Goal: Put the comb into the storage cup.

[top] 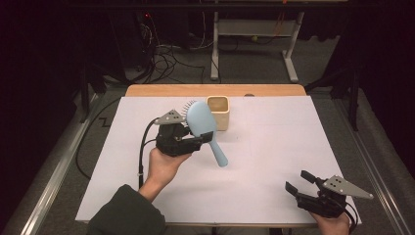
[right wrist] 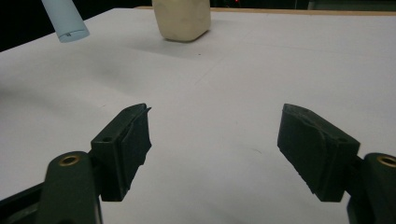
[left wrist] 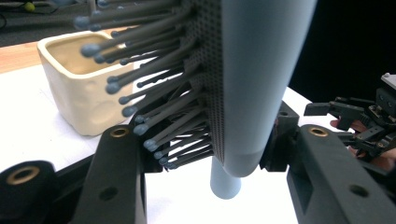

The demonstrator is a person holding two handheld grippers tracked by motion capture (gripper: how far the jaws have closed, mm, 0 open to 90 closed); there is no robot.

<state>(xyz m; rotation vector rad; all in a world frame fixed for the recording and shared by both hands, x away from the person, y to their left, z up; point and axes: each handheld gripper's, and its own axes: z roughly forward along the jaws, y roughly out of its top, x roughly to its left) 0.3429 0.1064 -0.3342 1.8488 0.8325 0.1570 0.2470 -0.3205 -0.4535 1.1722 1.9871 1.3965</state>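
Left hand-held gripper [top: 195, 139] sits near worktop [top: 274, 147] centre, clamped on the light blue hairbrush [top: 201, 120] at the base of its head. In the left gripper view one jaw sits on the bristle side, the other on the smooth back. Brush is lifted clear of the surface, head toward 12 o'clock, handle [top: 219, 152] slanting down toward 5 o'clock, bristles [left wrist: 140, 79] facing 9 o'clock. Cream square cup [top: 219, 111] stands just beside the brush head at 1 o'clock; touching or not, can't tell from above. Right hand-held gripper [top: 299, 182] is at the worktop's 5 o'clock corner, jaws apart, nothing between them, probably just above the surface.
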